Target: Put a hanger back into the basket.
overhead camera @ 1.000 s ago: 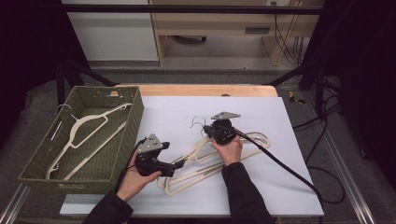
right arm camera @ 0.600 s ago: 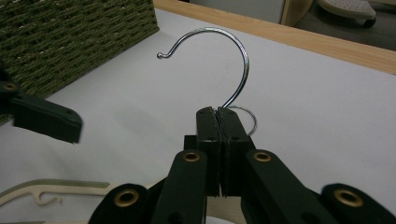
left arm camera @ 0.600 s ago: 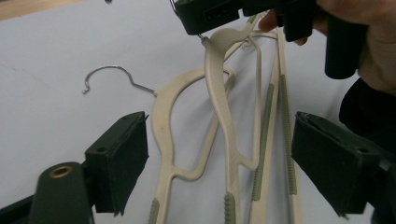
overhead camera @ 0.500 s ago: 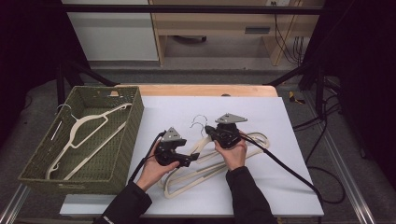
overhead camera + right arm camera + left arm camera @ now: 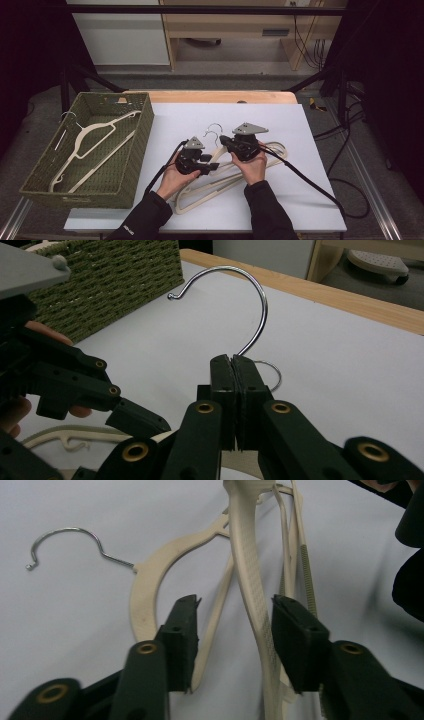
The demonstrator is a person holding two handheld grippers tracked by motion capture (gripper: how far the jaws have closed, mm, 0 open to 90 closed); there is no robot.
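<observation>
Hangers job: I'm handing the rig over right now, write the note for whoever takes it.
Right gripper: shut on the metal hook of one cream hanger, at the hook's base, hook standing up off the table.
Left gripper: open, jaws either side of a cream hanger arm in the pile, not yet closed.
Hanger pile: several cream hangers tangled on the white table, between the two hands.
Green basket: at the table's left, with at least one cream hanger lying inside.
Left to do, probably: separate the held hanger from the pile, move it to the basket, then the rest.
</observation>
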